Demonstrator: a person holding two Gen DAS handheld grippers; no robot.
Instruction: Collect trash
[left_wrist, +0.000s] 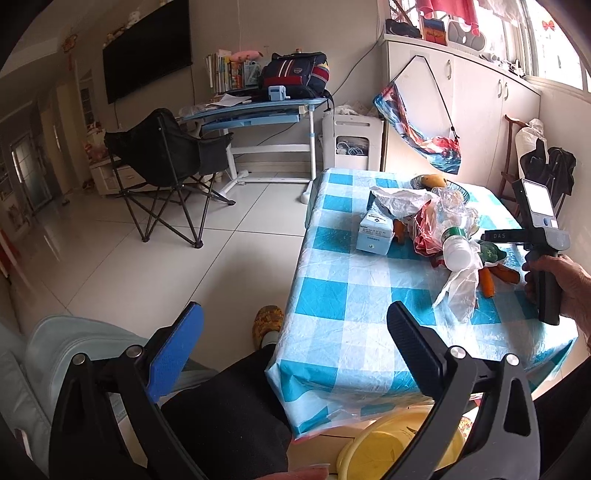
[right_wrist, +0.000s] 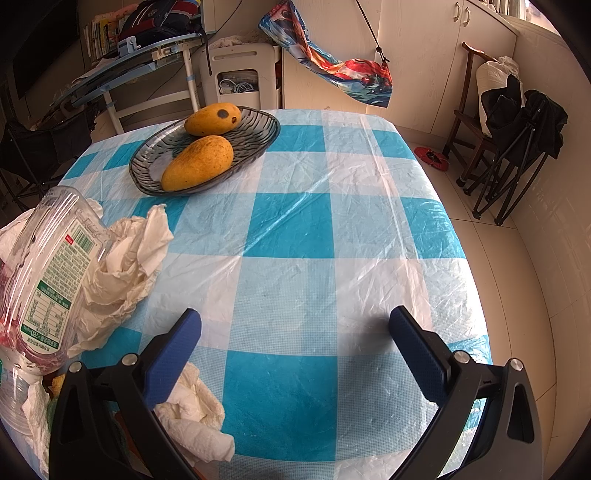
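A heap of trash lies on the blue-and-white checked table (left_wrist: 332, 295): a crushed clear plastic bottle (left_wrist: 456, 240) with a white cap, a blue-white milk carton (left_wrist: 375, 232), crumpled plastic bags (left_wrist: 402, 201) and orange peel (left_wrist: 487, 282). In the right wrist view the bottle (right_wrist: 51, 273) and crumpled tissue (right_wrist: 122, 266) lie at the left. My left gripper (left_wrist: 295, 328) is open and empty, off the table's near-left corner above my lap. My right gripper (right_wrist: 295, 332) is open and empty, low over the table (right_wrist: 314, 229), just right of the heap.
A dark glass dish (right_wrist: 255, 136) with two mangoes (right_wrist: 199, 162) stands at the table's far side. A yellow basin (left_wrist: 388, 443) sits below the table's near edge. A folding chair (left_wrist: 166, 162), a blue desk (left_wrist: 251, 107) and white cabinets (left_wrist: 461, 110) stand around.
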